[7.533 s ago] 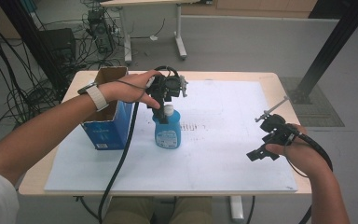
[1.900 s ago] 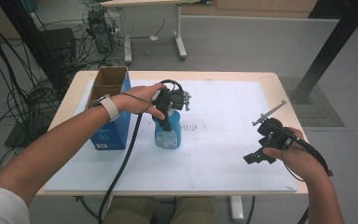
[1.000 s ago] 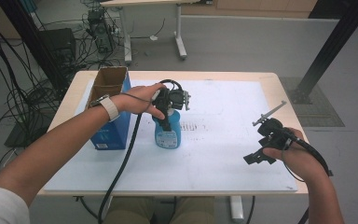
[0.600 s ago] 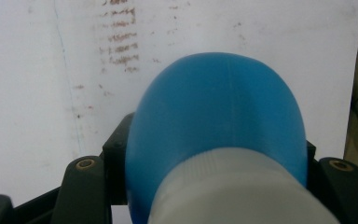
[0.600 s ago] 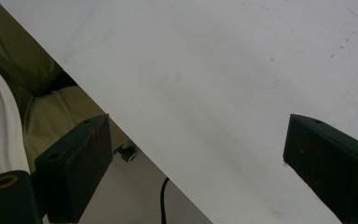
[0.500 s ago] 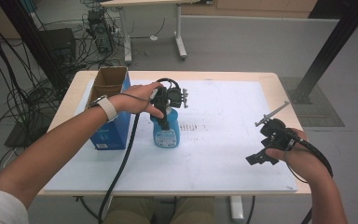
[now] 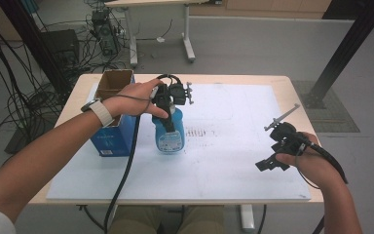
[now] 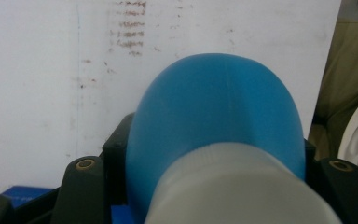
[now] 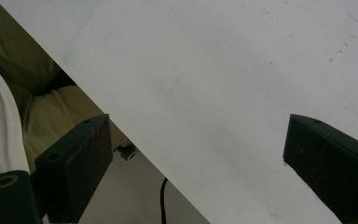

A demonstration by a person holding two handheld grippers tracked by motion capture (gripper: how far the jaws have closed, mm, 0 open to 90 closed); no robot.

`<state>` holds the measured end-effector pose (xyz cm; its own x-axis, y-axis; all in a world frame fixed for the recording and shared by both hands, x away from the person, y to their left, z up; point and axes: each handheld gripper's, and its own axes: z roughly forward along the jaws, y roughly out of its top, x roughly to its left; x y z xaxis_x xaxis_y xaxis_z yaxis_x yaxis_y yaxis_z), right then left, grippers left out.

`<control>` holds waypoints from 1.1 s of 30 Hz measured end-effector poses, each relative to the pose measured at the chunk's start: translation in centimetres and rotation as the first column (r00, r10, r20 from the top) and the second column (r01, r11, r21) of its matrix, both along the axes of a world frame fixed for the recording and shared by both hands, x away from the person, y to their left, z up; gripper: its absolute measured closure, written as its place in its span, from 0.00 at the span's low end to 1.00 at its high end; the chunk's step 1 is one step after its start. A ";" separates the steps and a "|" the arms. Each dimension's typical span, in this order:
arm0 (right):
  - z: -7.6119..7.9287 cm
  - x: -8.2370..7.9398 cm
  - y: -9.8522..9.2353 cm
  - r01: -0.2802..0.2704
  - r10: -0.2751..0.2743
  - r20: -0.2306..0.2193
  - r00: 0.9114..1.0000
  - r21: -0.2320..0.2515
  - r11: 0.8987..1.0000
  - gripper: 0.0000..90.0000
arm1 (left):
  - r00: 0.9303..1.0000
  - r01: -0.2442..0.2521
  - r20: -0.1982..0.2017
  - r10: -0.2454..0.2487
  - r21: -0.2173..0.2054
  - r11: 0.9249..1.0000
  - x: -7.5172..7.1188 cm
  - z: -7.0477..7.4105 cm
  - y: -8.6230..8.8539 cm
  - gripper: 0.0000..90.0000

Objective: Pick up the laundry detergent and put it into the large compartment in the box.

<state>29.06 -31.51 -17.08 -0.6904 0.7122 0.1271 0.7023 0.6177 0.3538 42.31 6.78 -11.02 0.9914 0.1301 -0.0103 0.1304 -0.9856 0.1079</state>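
Our left tongs are clamped on the neck of the blue bottle, just beside the cardboard box; we should lift it straight, keeping it upright; our right tongs hang apart above the surface, holding nothing.

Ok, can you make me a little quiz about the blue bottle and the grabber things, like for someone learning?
1. True or false: the left hand-held gripper is shut on the blue bottle.
2. Which stands open with nothing between its jaws? A) the left hand-held gripper B) the right hand-held gripper
3. Fill in: beside the blue bottle stands an open blue ____.

Key
1. True; the jaws clamp near its white cap.
2. B.
3. Box.
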 end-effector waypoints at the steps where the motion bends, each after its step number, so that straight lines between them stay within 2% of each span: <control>1: 0.0 0.0 0.0 -0.001 0.001 0.001 1.000 0.000 1.000 0.09 | 1.000 -0.015 0.001 0.015 0.002 1.000 -0.2 0.3 0.0 0.43; 5: 0.2 0.0 0.2 -0.005 0.005 0.003 1.000 -0.001 1.000 0.09 | 0.997 -0.074 0.011 0.074 0.006 0.997 -0.8 1.6 -0.1 0.43; 10: 0.3 0.1 0.4 -0.008 0.008 0.001 1.000 -0.003 1.000 0.09 | 0.992 -0.128 0.020 0.128 -0.013 0.992 -1.3 3.5 0.5 0.43; 15: 0.3 0.1 0.3 -0.010 0.010 0.001 1.000 -0.005 1.000 0.09 | 0.977 -0.210 0.017 0.211 -0.024 0.977 -1.5 5.3 1.1 0.43; 17: 0.4 0.1 0.3 -0.004 0.004 0.000 1.000 -0.004 1.000 0.09 | 0.968 -0.249 0.016 0.250 -0.024 0.968 -1.6 6.1 1.2 0.43; 18: 0.4 0.2 0.2 -0.020 0.020 0.010 1.000 -0.005 1.000 0.09 | 0.966 -0.258 0.017 0.259 -0.022 0.966 -1.6 6.3 1.2 0.43; 22: 0.5 0.1 0.3 -0.007 0.007 0.003 1.000 -0.002 1.000 0.09 | 0.953 -0.301 0.031 0.301 -0.017 0.954 -1.9 7.9 1.3 0.43; 23: 0.5 0.2 0.2 -0.025 0.025 0.013 1.000 -0.004 1.000 0.09 | 0.948 -0.315 0.036 0.315 -0.019 0.949 -2.0 8.3 1.4 0.43; 24: 0.6 0.1 0.3 -0.010 0.010 0.006 1.000 -0.003 1.000 0.09 | 0.944 -0.328 0.043 0.329 -0.028 0.944 -2.2 8.7 1.6 0.43; 25: 0.6 0.2 0.2 -0.030 0.030 0.018 0.999 -0.003 1.000 0.09 | 0.937 -0.344 0.048 0.345 -0.029 0.939 -2.3 9.2 1.7 0.43; 26: 0.7 0.1 0.3 -0.013 0.013 0.008 1.000 -0.003 1.000 0.09 | 0.932 -0.358 0.051 0.359 -0.031 0.933 -2.3 9.6 1.9 0.44; 27: 0.7 0.2 0.2 -0.027 0.027 0.017 0.999 -0.004 1.000 0.09 | 0.927 -0.369 0.053 0.370 -0.036 0.929 -2.4 9.9 2.0 0.43; 28: 0.8 0.1 0.3 -0.013 0.013 0.010 1.000 -0.003 1.000 0.09 | 0.920 -0.385 0.055 0.387 -0.043 0.922 -2.4 10.3 2.2 0.43; 31: 0.9 0.2 0.3 -0.027 0.027 0.018 0.999 -0.002 1.000 0.09 | 0.905 -0.419 0.055 0.421 -0.041 0.907 -2.4 11.2 2.5 0.43; 33: 1.0 0.2 0.4 -0.018 0.018 0.013 1.000 -0.003 1.000 0.09 | 0.895 -0.442 0.053 0.443 -0.037 0.896 -2.3 11.6 2.6 0.43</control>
